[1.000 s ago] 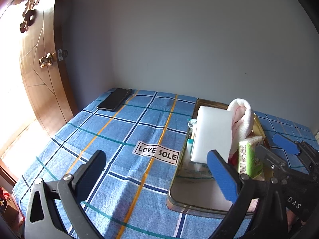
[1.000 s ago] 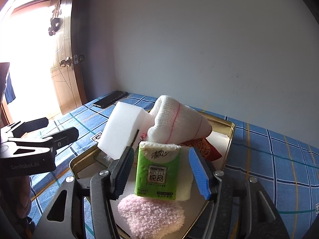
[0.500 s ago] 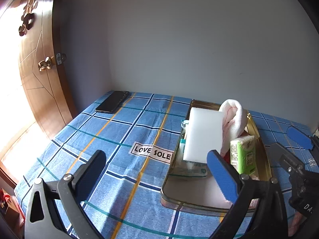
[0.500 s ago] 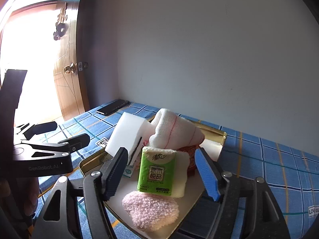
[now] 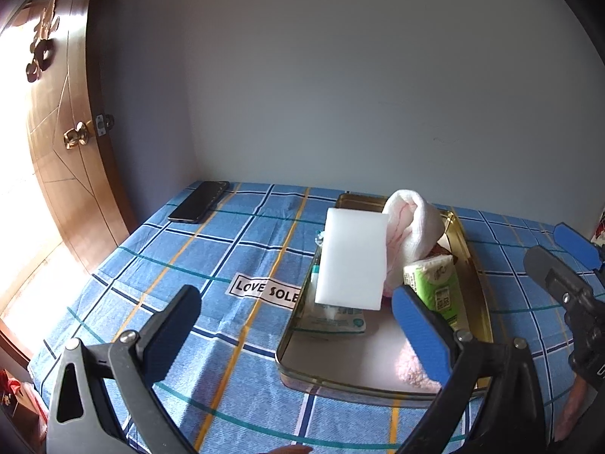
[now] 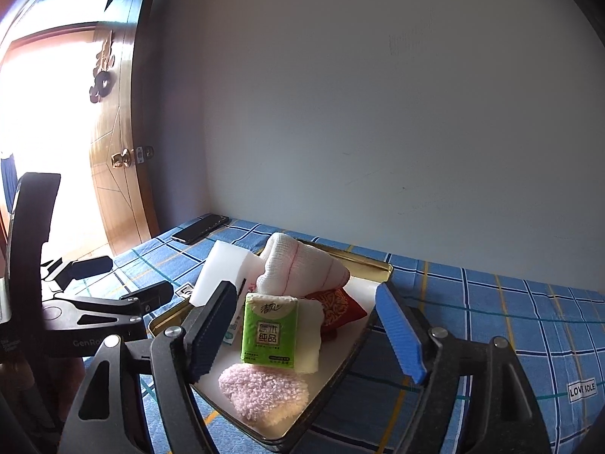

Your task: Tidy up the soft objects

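right gripper (image 6: 306, 336) jaws just opening, wide and empty, tissue pack (image 6: 269, 331) standing free in the tray (image 6: 378, 265); left gripper (image 5: 298, 335) wide too, holding nothing.

2 wrist views, angled down, near – both share the tray (image 5: 477, 276)
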`<state>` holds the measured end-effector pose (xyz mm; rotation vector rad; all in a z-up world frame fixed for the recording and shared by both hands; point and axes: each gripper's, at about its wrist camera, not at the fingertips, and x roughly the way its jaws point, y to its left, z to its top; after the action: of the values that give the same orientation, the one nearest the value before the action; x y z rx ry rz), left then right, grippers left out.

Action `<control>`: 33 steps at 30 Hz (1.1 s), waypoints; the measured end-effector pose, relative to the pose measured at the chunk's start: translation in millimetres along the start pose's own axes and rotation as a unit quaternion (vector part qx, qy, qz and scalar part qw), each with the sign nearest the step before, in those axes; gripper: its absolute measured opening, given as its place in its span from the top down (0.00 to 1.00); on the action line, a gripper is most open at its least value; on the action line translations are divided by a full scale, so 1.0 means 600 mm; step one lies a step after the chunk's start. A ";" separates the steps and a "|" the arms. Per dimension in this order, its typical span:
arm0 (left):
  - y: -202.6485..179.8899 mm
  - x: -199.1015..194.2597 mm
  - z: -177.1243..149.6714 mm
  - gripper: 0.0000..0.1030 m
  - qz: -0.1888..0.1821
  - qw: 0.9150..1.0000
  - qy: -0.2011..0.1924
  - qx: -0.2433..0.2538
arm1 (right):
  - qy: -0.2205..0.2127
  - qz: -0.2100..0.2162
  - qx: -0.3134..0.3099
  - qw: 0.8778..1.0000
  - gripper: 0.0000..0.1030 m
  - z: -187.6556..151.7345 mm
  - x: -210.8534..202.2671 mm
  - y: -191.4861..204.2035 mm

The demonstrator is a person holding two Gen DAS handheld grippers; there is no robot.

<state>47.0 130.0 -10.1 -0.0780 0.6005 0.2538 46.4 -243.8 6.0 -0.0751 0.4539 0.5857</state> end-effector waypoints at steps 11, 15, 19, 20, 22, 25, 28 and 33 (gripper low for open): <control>0.004 -0.008 0.003 0.00 0.000 1.000 -0.002 -0.006 | -0.002 0.001 -0.006 1.000 0.24 0.002 0.001 0.001; 0.004 -0.006 0.003 0.00 -0.001 1.000 0.000 -0.005 | 0.000 0.001 -0.009 1.000 0.24 0.004 0.005 0.004; 0.004 -0.004 0.003 0.00 -0.003 1.000 0.002 -0.005 | 0.001 0.002 -0.013 1.000 0.24 0.004 0.009 0.006; 0.004 -0.004 0.004 0.00 -0.003 1.000 0.003 -0.004 | 0.002 0.001 -0.013 1.000 0.24 0.005 0.011 0.007; 0.004 -0.003 0.004 0.00 -0.004 1.000 0.003 -0.004 | 0.003 0.001 -0.013 1.000 0.24 0.005 0.013 0.007; 0.005 -0.004 0.005 0.00 -0.007 1.000 0.003 -0.002 | 0.003 0.002 -0.011 1.000 0.24 0.007 0.014 0.008; 0.003 -0.006 0.004 0.00 -0.006 1.000 0.002 -0.001 | 0.001 0.002 -0.013 1.000 0.24 0.008 0.013 0.009; 0.003 -0.007 0.004 0.00 -0.004 1.000 0.002 -0.001 | 0.002 0.002 -0.012 1.000 0.24 0.008 0.014 0.009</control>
<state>44.5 131.2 -5.6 -0.0828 0.6039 0.2460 51.8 -234.1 6.8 -0.0976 0.4514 0.5957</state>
